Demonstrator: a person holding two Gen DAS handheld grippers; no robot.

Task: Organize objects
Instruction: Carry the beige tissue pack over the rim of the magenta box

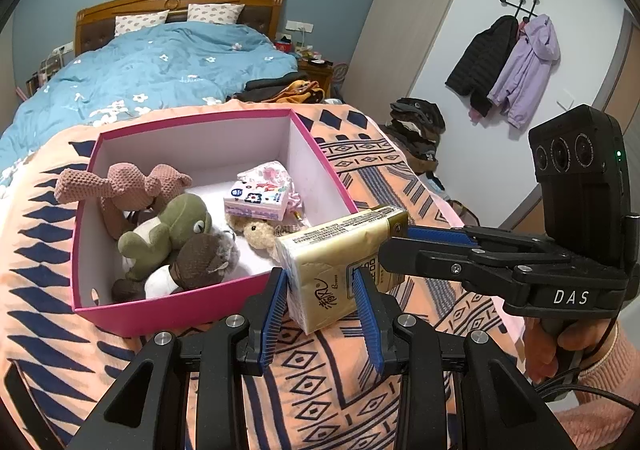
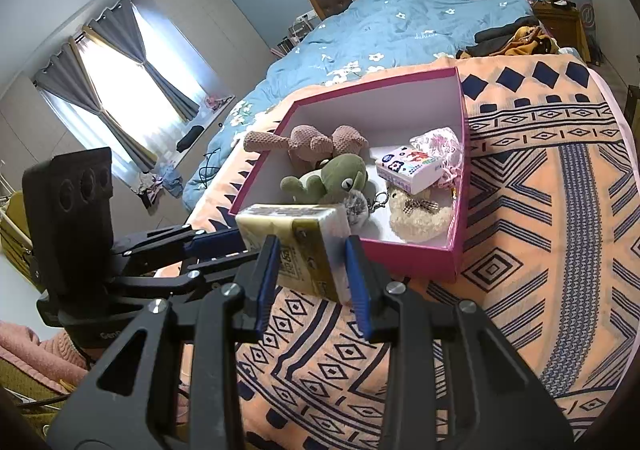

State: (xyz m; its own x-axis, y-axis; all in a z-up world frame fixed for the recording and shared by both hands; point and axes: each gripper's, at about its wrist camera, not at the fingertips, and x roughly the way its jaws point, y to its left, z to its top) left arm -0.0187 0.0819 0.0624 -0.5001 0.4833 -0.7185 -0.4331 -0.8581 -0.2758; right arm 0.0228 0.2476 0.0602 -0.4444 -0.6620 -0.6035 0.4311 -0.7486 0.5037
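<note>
A gold tissue pack (image 1: pixel 340 262) is held by both grippers just in front of the pink box (image 1: pixel 192 304), above the orange patterned blanket. My left gripper (image 1: pixel 320 286) is shut on its near end. My right gripper (image 2: pixel 312 254) is shut on its other end and also shows in the left wrist view (image 1: pixel 394 238). The tissue pack (image 2: pixel 296 242) sits at the pink box's (image 2: pixel 416 256) near-left corner. Inside the box lie a pink knitted toy (image 1: pixel 120 181), a green frog plush (image 1: pixel 168 226), a brown plush (image 1: pixel 204 258), a beige bear (image 2: pixel 420 215) and a small printed tissue box (image 1: pixel 256 201).
The orange patterned blanket (image 2: pixel 540 234) covers the foot of a bed with a blue duvet (image 1: pixel 152 69). Dark clothes (image 1: pixel 280 87) lie on the bed behind the box. Jackets (image 1: pixel 508 61) hang on the right wall. A window with curtains (image 2: pixel 120 89) is at left.
</note>
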